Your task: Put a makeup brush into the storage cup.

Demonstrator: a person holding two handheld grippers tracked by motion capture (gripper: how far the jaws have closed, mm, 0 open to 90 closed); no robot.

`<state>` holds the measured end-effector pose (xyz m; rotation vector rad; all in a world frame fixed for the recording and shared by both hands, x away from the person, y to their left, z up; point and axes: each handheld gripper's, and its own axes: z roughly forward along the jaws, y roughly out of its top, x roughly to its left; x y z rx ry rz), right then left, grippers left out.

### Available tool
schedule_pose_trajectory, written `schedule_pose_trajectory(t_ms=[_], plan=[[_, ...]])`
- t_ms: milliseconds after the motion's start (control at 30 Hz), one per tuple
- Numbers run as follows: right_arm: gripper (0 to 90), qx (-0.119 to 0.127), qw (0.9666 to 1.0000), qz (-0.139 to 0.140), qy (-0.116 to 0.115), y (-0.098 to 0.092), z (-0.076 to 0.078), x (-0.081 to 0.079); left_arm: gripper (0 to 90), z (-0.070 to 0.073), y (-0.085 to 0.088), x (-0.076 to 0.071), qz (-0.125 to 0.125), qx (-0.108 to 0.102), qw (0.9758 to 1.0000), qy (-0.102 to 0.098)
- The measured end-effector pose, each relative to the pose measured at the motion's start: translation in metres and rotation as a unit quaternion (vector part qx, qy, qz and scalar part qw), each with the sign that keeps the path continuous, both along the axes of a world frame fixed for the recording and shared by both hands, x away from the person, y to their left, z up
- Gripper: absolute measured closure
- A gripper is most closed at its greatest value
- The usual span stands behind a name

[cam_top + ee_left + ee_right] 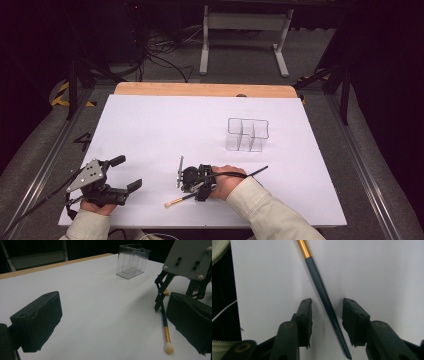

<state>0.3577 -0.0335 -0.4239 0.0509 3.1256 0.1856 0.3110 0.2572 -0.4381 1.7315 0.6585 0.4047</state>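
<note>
The brush (216, 186) lies on the table (150, 130) between the right hand-held gripper (326, 322) jaws, the organizer (247, 134) behind it

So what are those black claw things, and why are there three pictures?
A person sits at a white table and holds a hand tool with a claw in each hand. One picture looks down from above. The other two come from small cameras riding on each claw.

On the table lie a thin makeup brush and a clear plastic box with compartments.

The right claw points down with the brush handle between its two fingers. They aren't squeezing it yet, so nothing is held. The left claw rests open, with nothing in it.
</note>
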Motion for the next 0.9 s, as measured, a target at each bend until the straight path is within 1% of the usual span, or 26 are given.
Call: schedule_pose_trajectory(t_ms=[33, 133, 233, 367, 500, 900], plan=[[63.8, 0.002, 1.0000, -0.001, 0.000, 0.0001, -0.0004, -0.0002, 1.4, 0.0000, 0.0001, 0.0000, 0.000, 0.000, 1.0000, 0.000], [68.2, -0.005, 1.0000, 0.005, 0.001, 0.0010, 0.0005, -0.0002, 1.4, 0.0000, 0.0001, 0.0000, 0.000, 0.000, 1.0000, 0.000], [75.3, -0.007, 1.0000, 0.004, 0.002, 0.0016, 0.0004, -0.0009, 1.4, 0.0001, 0.0002, 0.0000, 0.000, 0.000, 1.0000, 0.000], [81.9, -0.011, 0.9999, 0.007, 0.006, 0.0021, 0.0004, -0.0015, 1.4, 0.0001, 0.0002, -0.0001, -0.001, -0.001, 1.0000, 0.000], [83.1, -0.013, 0.9999, 0.009, 0.005, 0.0027, 0.0004, -0.0022, 1.4, 0.0000, 0.0001, -0.0002, 0.000, -0.001, 1.0000, 0.000], [83.7, -0.023, 0.9997, -0.004, 0.008, 0.0037, 0.0010, -0.0015, 1.4, 0.0000, 0.0004, -0.0001, 0.000, -0.001, 1.0000, 0.002]])
